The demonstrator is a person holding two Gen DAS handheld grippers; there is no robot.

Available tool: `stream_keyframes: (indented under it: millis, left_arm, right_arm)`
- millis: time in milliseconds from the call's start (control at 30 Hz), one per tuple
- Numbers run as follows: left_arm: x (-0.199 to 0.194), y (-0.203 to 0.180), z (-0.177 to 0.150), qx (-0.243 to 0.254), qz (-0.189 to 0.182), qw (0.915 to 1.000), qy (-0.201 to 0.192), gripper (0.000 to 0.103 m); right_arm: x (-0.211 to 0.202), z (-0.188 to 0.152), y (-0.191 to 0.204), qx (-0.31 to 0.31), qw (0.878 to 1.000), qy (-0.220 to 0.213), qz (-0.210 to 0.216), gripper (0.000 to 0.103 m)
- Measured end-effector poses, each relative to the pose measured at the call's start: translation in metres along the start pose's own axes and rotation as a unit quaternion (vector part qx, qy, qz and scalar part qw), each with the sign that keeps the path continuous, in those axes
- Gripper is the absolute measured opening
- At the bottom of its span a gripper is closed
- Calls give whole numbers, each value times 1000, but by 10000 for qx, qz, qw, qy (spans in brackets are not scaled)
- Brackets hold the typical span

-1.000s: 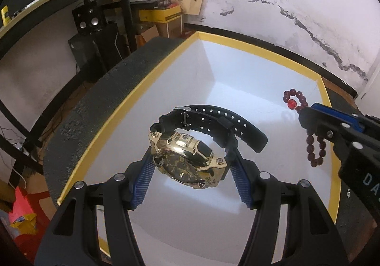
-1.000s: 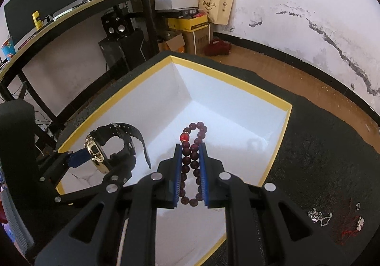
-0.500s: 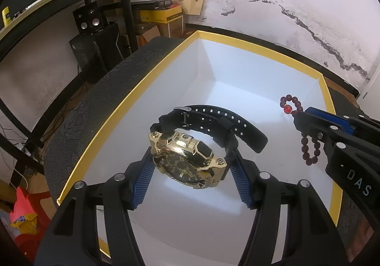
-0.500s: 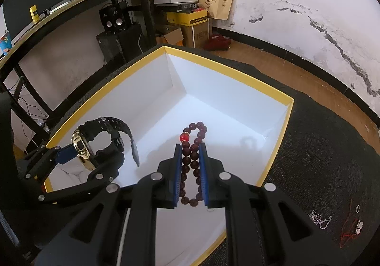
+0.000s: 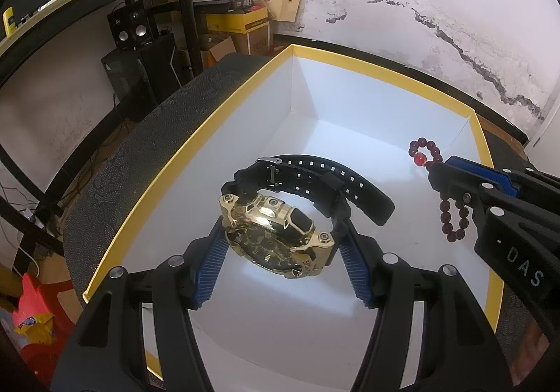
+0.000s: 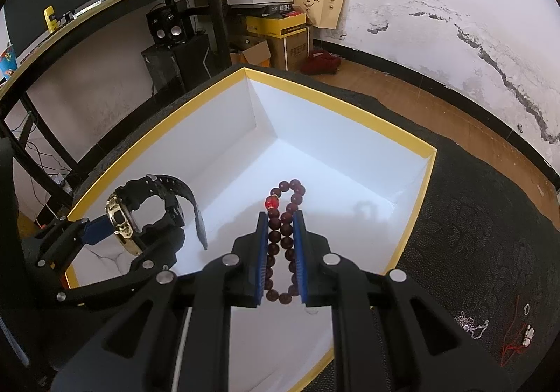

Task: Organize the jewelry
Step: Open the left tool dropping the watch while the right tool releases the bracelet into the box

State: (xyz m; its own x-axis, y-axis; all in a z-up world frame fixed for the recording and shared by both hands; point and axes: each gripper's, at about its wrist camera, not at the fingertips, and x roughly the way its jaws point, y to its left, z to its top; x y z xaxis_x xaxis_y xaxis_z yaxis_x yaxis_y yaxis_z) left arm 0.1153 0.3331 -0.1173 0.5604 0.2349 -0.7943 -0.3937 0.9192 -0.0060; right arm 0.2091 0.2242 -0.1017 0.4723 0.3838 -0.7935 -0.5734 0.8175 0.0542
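My left gripper (image 5: 281, 234) is shut on a gold watch (image 5: 276, 234) with a black strap and holds it over the white inside of a yellow-rimmed box (image 5: 350, 66). My right gripper (image 6: 280, 220) is shut on a dark red bead bracelet (image 6: 280, 245), held over the same box (image 6: 336, 108). The watch (image 6: 120, 220) and left gripper show at the left of the right wrist view. The bracelet (image 5: 451, 213) and right gripper (image 5: 444, 178) show at the right of the left wrist view.
The box sits on a black patterned mat (image 6: 483, 217). A silver chain (image 6: 469, 323) and a red string piece with small earrings (image 6: 518, 339) lie on the mat right of the box. A desk, speakers and cartons stand behind (image 6: 280, 35).
Both grippers have moved slightly further over the box, still holding the watch and the bracelet. The right gripper has drawn a little closer to the left one.
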Motion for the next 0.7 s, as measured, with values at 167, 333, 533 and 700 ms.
stream_keyframes:
  millis: [167, 333, 533, 700]
  left_arm:
    - [0, 0, 0, -2, 1, 10000, -4, 61]
    - [-1, 1, 0, -1, -1, 10000, -1, 61]
    - [-1, 0, 0, -2, -4, 10000, -4, 61]
    - [-1, -1, 0, -4, 2, 10000, 0, 61]
  right_arm:
    - [2, -1, 0, -1, 10000, -14, -13, 15]
    - [2, -2, 0, -9, 10000, -6, -17, 15]
    - [2, -2, 0, -6, 10000, -7, -28, 15]
    - [2, -2, -2, 19, 10000, 13, -39, 15]
